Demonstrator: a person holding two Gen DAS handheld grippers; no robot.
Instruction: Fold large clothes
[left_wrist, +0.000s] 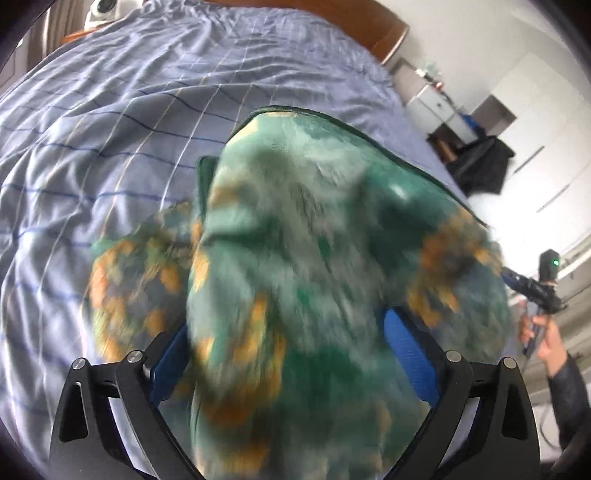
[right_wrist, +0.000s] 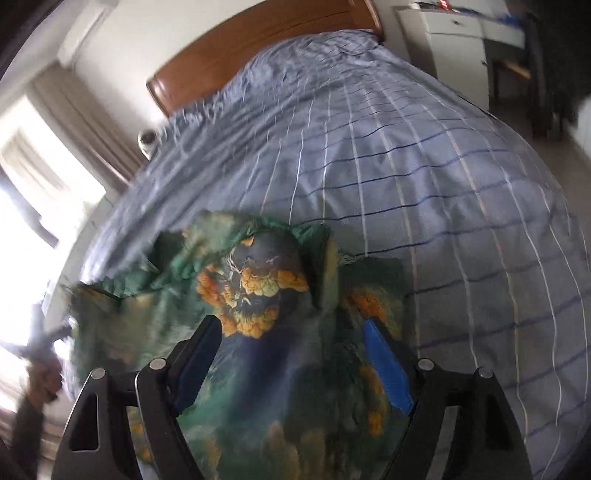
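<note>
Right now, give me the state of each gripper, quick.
Left gripper: open, the green garment lies loose between its jaws.
Right gripper: open, nothing held, over the same garment.

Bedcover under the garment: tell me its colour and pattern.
The bedcover is light blue with a grid of thin white and dark blue lines, clearest in the right wrist view.

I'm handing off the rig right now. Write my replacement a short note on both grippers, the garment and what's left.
Left gripper: jaws wide, the green and orange garment bunched between them, not pinched.
Right gripper: open over the garment, nothing clamped.
Garment: lying rumpled on the checked bedspread, near the foot of the bed. Blur hides how many layers are folded.
Done: garment released onto the bed.
Left: smooth it flat, check the fold, finish folding.
</note>
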